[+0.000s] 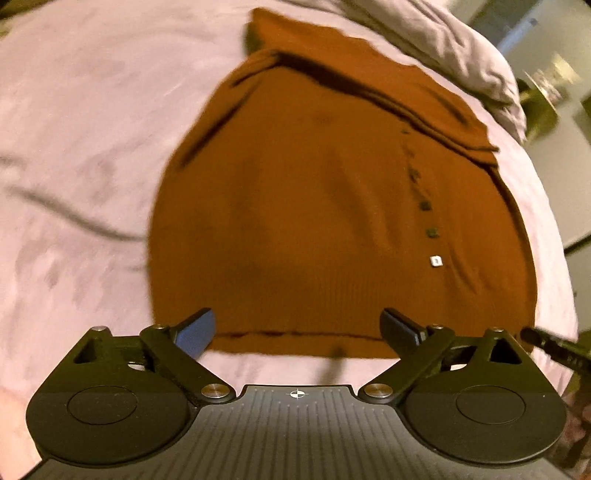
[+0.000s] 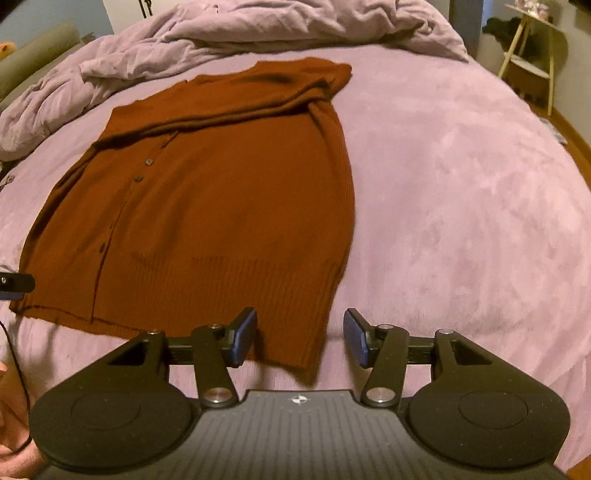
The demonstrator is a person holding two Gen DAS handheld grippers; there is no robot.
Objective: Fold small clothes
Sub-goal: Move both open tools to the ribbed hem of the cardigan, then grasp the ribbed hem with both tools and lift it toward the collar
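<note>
A rust-brown buttoned cardigan (image 1: 314, 206) lies flat on the lilac bed cover (image 1: 74, 155), its sleeves folded across the top. My left gripper (image 1: 297, 332) is open and empty, its fingers straddling the near hem. In the right wrist view the cardigan (image 2: 207, 206) lies ahead and to the left. My right gripper (image 2: 300, 338) is open and empty over the cardigan's near right hem corner. The tip of the left gripper (image 2: 14, 284) shows at the left edge by the other hem corner.
A crumpled lilac duvet (image 2: 221, 33) is bunched at the far side of the bed. A small pale side table (image 2: 532, 59) stands on the floor at the right. A black cable (image 2: 18, 373) runs along the near left.
</note>
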